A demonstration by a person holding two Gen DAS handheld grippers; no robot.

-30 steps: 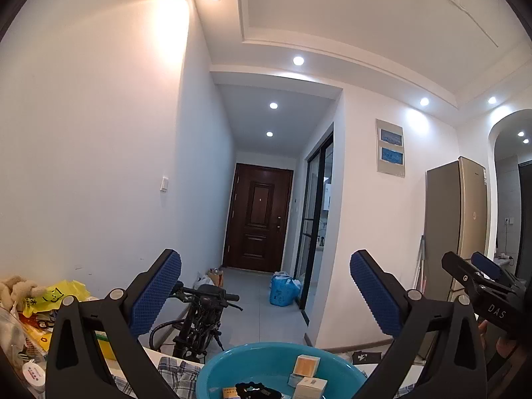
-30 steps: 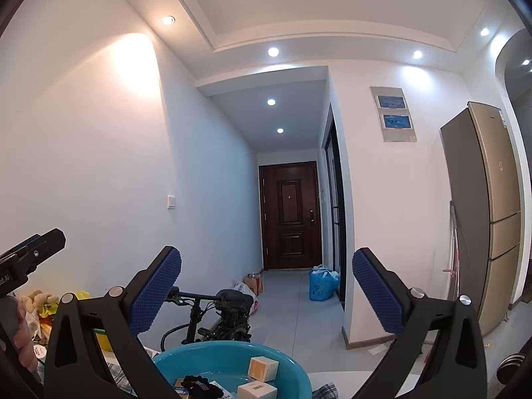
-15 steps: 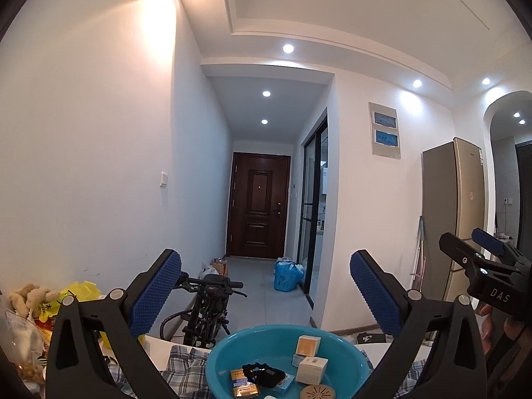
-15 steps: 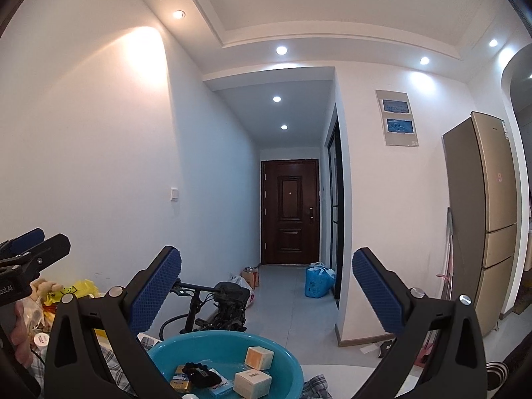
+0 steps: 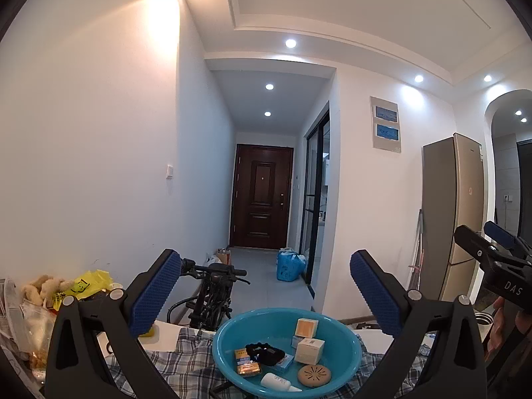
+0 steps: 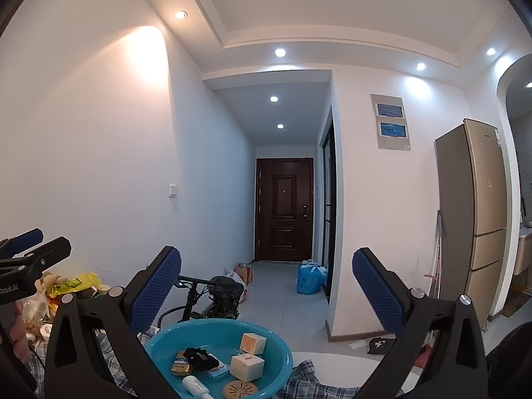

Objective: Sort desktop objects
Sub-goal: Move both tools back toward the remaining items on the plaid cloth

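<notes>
- Basin (image 5: pixel 345 359): blue, low centre, on the checked cloth (image 5: pixel 159 365). It holds two pale boxes (image 5: pixel 309 350), a black item (image 5: pixel 264 354), yellow packets (image 5: pixel 247 367), a white tube (image 5: pixel 277 382) and a round brown disc (image 5: pixel 314 374).
- Progress: several items look already sorted in; what is left on the table is mostly hidden.
- Left gripper (image 5: pixel 266 296): yours, jaws spread wide, empty, above the basin.
- Right gripper (image 6: pixel 267 296): the same, released, holding nothing.
- Far left: a clutter pile (image 5: pixel 36 302) with a yellow bag, perhaps unsorted.

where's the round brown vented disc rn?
Inside the teal basin, at its near right in the left wrist view: the disc lies just below the white box, right of the white tube.
</notes>
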